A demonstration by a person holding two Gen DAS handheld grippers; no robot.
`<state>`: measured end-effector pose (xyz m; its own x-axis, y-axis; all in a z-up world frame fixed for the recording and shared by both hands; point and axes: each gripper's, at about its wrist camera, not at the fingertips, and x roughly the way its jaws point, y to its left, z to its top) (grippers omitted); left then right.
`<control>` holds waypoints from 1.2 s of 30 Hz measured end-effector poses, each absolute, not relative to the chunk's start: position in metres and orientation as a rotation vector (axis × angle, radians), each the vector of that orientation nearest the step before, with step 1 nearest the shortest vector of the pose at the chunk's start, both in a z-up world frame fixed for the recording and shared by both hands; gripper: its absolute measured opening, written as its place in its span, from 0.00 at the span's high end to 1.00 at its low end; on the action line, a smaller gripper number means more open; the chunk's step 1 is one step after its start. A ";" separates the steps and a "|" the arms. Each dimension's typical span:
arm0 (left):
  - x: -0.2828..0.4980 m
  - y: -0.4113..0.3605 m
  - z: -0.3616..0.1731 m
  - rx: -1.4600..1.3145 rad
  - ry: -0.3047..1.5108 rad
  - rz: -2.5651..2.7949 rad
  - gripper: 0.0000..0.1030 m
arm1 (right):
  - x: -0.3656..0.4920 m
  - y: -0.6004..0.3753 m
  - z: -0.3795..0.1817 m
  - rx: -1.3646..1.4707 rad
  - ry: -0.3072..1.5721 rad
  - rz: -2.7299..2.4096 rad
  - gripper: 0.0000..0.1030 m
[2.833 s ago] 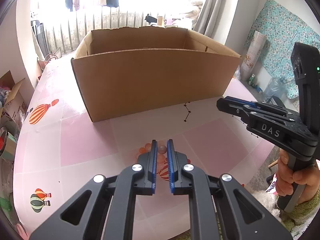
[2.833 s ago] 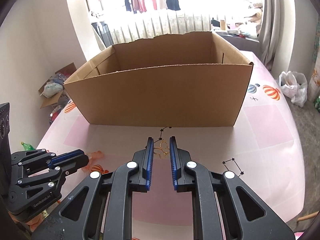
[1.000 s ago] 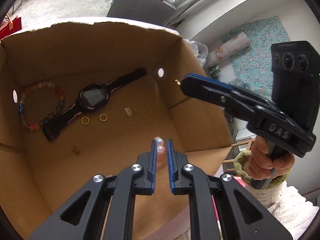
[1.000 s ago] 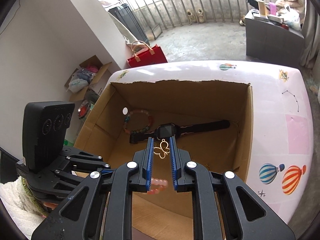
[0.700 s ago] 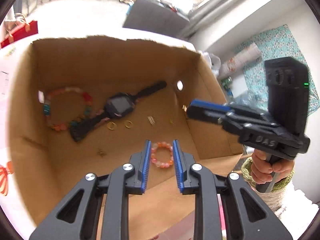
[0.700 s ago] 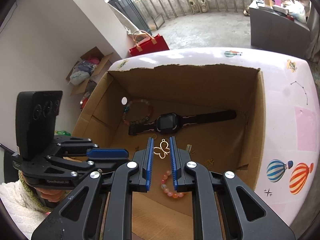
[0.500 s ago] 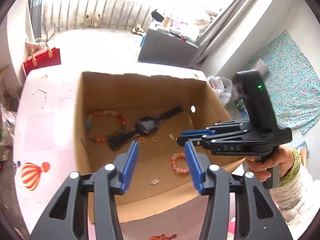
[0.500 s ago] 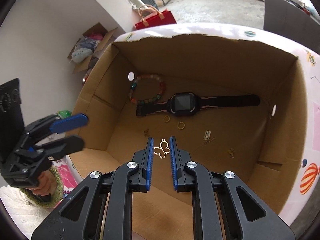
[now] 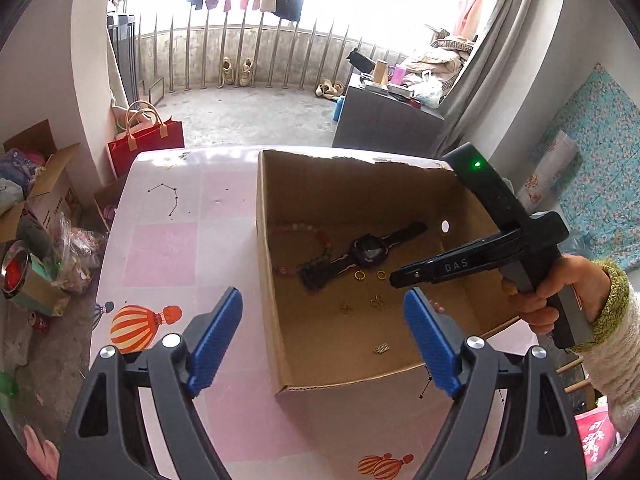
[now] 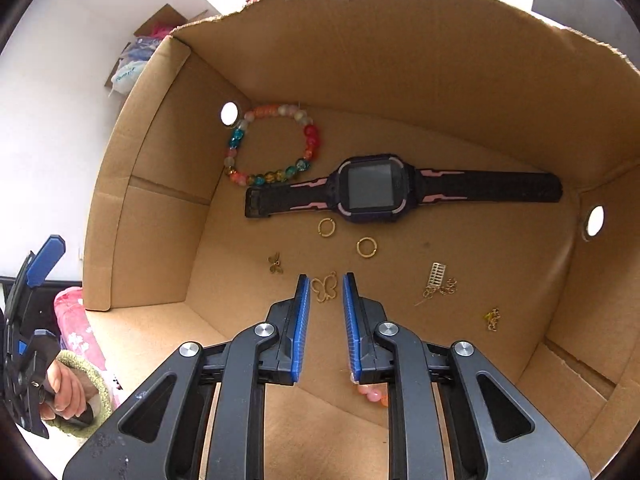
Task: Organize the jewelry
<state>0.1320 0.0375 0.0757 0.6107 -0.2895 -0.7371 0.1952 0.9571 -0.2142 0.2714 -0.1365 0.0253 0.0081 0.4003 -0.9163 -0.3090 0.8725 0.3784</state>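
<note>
An open cardboard box (image 9: 276, 320) (image 10: 160, 160) stands on the pink table (image 9: 168, 240). In it lie a black watch (image 10: 372, 194) (image 9: 368, 250), a multicoloured bead bracelet (image 10: 272, 144), two gold rings (image 10: 366, 247), small gold charms (image 10: 438, 282) and a pink bead bracelet (image 10: 372, 394) partly under my right finger. My right gripper (image 10: 325, 292) is inside the box, its jaws slightly parted around a gold butterfly charm (image 10: 324, 288); whether they still pinch it is unclear. My left gripper (image 9: 320, 336) is wide open and empty above the box's near left corner.
Hot-air-balloon prints mark the table (image 9: 136, 322). Boxes and bags (image 9: 36, 240) crowd the floor at left, a red bag (image 9: 146, 144) stands beyond the table. The right gripper's body (image 9: 480, 256) reaches over the box's right wall.
My left gripper let go of the pink bead bracelet in the box, opened wide and drew back up and left. My right gripper went down into the box with the butterfly charm; its jaws parted a little.
</note>
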 end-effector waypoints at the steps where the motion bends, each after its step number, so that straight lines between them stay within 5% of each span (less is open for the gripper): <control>1: 0.131 0.038 0.075 -0.123 0.870 -0.277 0.21 | 0.268 -0.139 0.031 0.094 1.436 0.560 0.82; 6: 0.126 0.046 0.071 -0.148 0.876 -0.262 0.18 | 0.226 -0.183 0.096 0.180 1.143 0.534 0.78; 12: 0.129 0.053 0.055 -0.229 0.924 -0.295 0.17 | 0.153 -0.271 0.144 0.322 0.822 0.320 0.54; 21: 0.139 0.050 0.030 -0.372 1.002 -0.393 0.16 | 0.137 -0.346 0.065 0.620 1.018 0.228 0.51; 23: 0.137 0.048 0.031 -0.367 0.994 -0.385 0.16 | 0.140 -0.345 0.053 0.682 1.049 0.301 0.59; 36: 0.118 0.050 0.036 -0.392 0.999 -0.329 0.14 | 0.118 -0.322 0.057 0.570 1.075 0.297 0.58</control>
